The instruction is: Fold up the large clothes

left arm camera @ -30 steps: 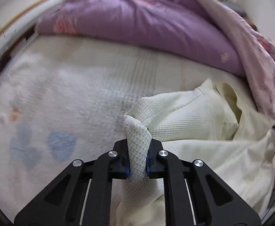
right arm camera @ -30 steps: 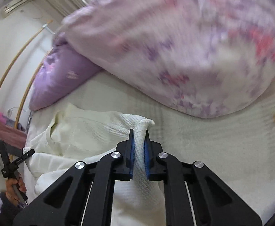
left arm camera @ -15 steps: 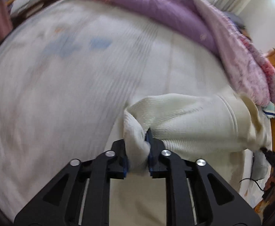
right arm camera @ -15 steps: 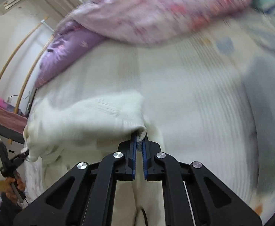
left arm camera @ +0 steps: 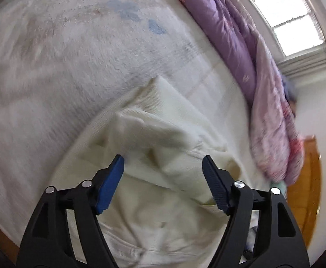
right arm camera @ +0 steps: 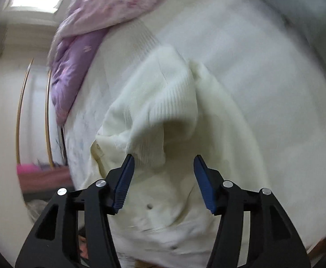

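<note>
- Left tongs (left arm camera: 163, 172): jaws apart and opening, seen at the lower centre of the left wrist view. The blue pads (left arm camera: 109, 183) touch no cloth.
- Cream knit garment (left arm camera: 158, 147): it lies crumpled on the bed, filling the lower centre of the left wrist view. A folded-over layer sits just beyond the left fingertips, in line with the gap between them and not pinched.
- Right tongs (right arm camera: 164, 167): jaws apart and opening, at the lower centre of the right wrist view. A ribbed flap of the garment (right arm camera: 163, 120) hangs just above and between the fingertips; the pads do not press on it.
- Bed (left arm camera: 62, 67): pale fuzzy cover with blue marks, taking the upper left of the left wrist view.
- Purple quilt (left arm camera: 236, 44): bunched along the upper right, well apart from the garment.
- Window (left arm camera: 290, 20): upper right corner.
</note>
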A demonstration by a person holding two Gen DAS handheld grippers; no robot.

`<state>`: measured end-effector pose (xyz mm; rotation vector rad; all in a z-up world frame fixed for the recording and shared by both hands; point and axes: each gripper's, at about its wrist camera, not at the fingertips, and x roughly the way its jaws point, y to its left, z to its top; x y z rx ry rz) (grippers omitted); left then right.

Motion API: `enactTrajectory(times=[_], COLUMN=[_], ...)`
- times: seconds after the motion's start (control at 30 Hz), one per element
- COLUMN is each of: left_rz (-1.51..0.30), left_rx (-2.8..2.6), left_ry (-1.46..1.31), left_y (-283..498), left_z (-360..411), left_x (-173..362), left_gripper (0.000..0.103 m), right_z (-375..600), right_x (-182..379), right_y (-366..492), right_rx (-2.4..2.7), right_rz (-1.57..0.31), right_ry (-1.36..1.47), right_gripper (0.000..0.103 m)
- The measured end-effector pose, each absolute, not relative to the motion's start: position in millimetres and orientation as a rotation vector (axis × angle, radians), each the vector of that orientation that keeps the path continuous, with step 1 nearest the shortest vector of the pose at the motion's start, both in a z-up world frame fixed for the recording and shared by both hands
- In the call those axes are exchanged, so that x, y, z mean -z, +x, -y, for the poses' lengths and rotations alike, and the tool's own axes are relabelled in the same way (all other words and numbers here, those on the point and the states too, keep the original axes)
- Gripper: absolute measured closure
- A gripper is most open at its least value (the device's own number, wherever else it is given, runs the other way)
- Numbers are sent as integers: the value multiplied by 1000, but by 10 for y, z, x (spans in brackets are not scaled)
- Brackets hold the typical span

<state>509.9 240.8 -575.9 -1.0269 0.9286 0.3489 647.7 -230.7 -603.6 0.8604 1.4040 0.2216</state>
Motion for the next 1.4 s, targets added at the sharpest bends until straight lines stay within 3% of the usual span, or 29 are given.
enactTrajectory(times=[0.07, 0.17, 0.53, 0.57, 0.6, 0.63, 0.67, 0.7, 0.8, 1.13, 1.3, 1.33, 1.4], left_rz=[-857, -787, -1027, -1033, -1050, -1068, -1082, -1088, -1083, -1071, -1144, -1149, -1166], left_rx=[-353, -363, -506, -518, -509, -484, -473, -470, -446, -368, -390, -400, -421], left_ry=[-1060, -1087, -980, -956, -928, -921, -895, -861, -790, -655, -658, -681, -768], left_y=[5078, 5035, 5535, 5554, 5589, 5618, 5634, 5643, 5592, 4850, 4405, 4320, 4207], left_z=[-2314, -2236, -2351, -2359, -2371, -2380, -2379, -2384, -2305, -2073, -1933, -1940, -1998], left_x=[5654, 5562, 6351, 6364, 6387, 6408, 6409, 6395, 6332, 6124, 6315, 6385, 6529], left_gripper=[28, 12, 13, 20, 37, 42, 55, 75, 89, 91, 90, 89, 71], right_z=[2297, 2354, 2383, 2374, 2350, 2336, 2322, 2319, 2333, 2548, 2637, 2638, 2614], right_x=[6092, 6114, 6648, 6680, 6687, 6680, 6662, 6604, 6487, 6275, 6455, 6507, 6670], right_y=[6380, 6267, 6561, 6579, 6614, 6639, 6658, 6659, 6644, 6166, 5751, 5708, 5622], right_rx=[-174, -102, -60, -65, -79, -104, -118, -134, -172, -196, -175, -171, -170], right_rz=[-1400, -1338, -1231, -1236, -1242, -1250, -1253, -1255, -1258, -1315, -1399, -1411, -1446], right_ry=[941, 1037, 1099, 1088, 1061, 1041, 1020, 966, 889, 692, 646, 629, 610], right_gripper=[46, 42, 44, 59, 74, 81, 89, 93, 97, 99, 99, 99, 91])
